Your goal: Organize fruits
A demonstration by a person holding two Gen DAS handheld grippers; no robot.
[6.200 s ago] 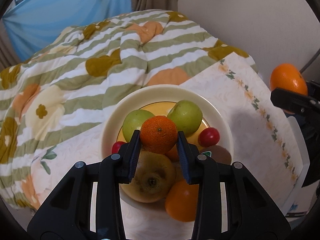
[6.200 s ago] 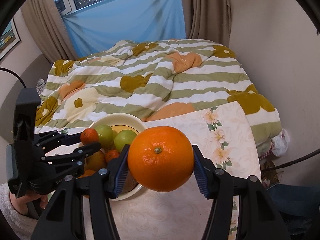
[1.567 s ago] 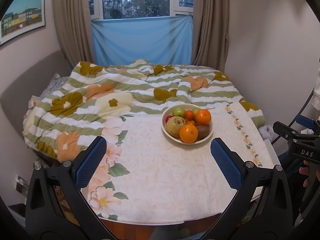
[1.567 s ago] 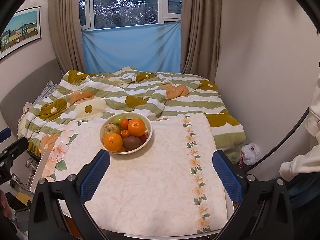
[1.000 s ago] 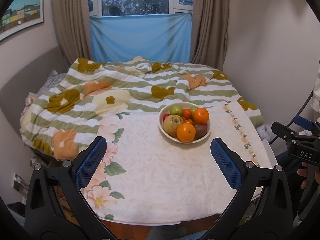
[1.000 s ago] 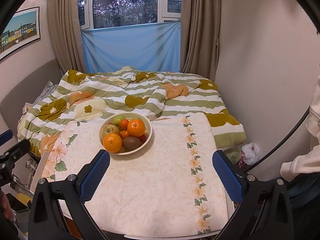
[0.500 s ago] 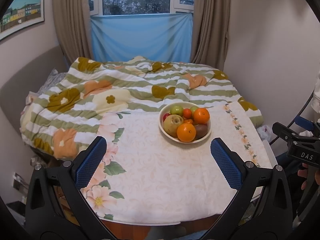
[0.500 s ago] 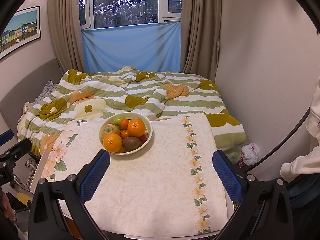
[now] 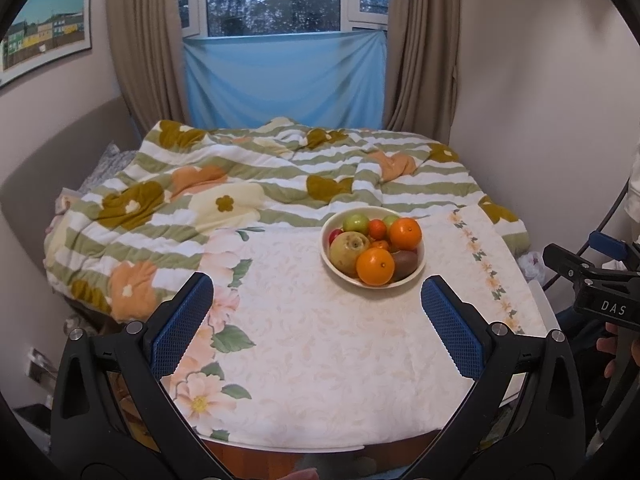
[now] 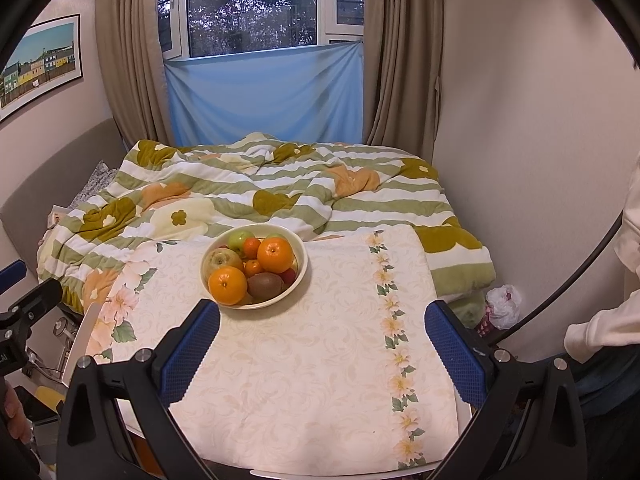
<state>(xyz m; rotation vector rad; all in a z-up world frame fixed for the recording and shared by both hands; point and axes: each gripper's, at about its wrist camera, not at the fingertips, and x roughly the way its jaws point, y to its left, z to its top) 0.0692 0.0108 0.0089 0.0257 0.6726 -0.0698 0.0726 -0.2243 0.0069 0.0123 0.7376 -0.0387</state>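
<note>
Cream bowl of fruit standing on the floral tablecloth, toward the far side of the table, just short of the striped quilt on the bed behind. Piled inside: a large orange at the right rear, a second orange at the front left, a brown kiwi touching it on the right, a yellowish apple at the left, a green apple at the back, two small tangerines in the middle, something small and red at the right edge. Left gripper held back near the table's front edge, well apart from the bowl, blue-padded jaws spread wide with nothing between them. Right gripper likewise low over the near cloth, jaws wide apart and empty. Beyond the bed, a blue sheet hung across the lower window between beige curtains; a framed picture on the left wall; a pale sleeve at the right edge of the right wrist view.
</note>
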